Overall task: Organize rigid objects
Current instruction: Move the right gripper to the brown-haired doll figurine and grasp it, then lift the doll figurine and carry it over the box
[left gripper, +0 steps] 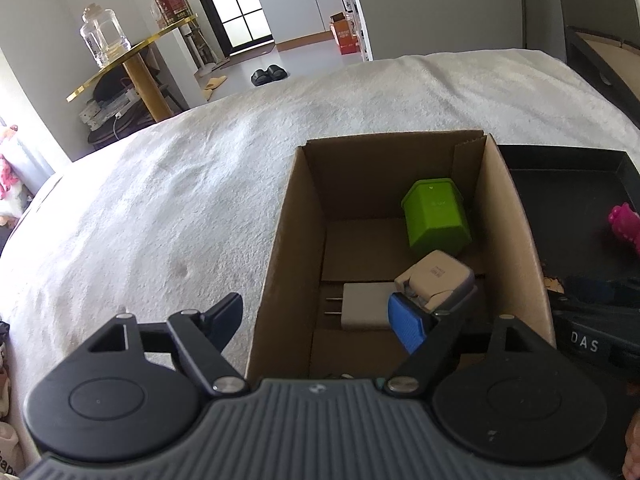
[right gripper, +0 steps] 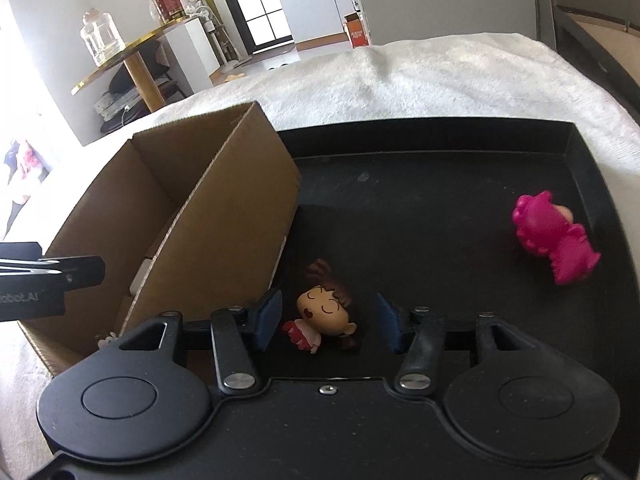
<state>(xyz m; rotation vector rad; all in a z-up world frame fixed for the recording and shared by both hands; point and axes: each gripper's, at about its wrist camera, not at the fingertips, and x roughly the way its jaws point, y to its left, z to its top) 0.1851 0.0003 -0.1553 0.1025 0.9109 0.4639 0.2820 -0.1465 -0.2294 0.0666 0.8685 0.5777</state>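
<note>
An open cardboard box (left gripper: 294,224) holds a green plastic container (left gripper: 436,216), a beige adapter (left gripper: 434,280) and a white plug charger (left gripper: 364,306). My left gripper (left gripper: 316,320) stands open astride the box's left wall, with one finger outside and the blue pad inside beside the beige adapter. In the right wrist view a small doll figure (right gripper: 326,312) with brown hair lies on the black tray (right gripper: 440,126). My right gripper (right gripper: 328,322) is open around the doll, with a gap on each side. A pink toy figure (right gripper: 554,236) lies further right on the tray.
The box (right gripper: 224,216) stands against the tray's left edge on a white fluffy cloth (left gripper: 180,200). The left gripper's body (right gripper: 40,284) shows at the box's near left. Beyond the cloth are a gold-edged side table with a glass jar (left gripper: 104,36) and slippers on the floor.
</note>
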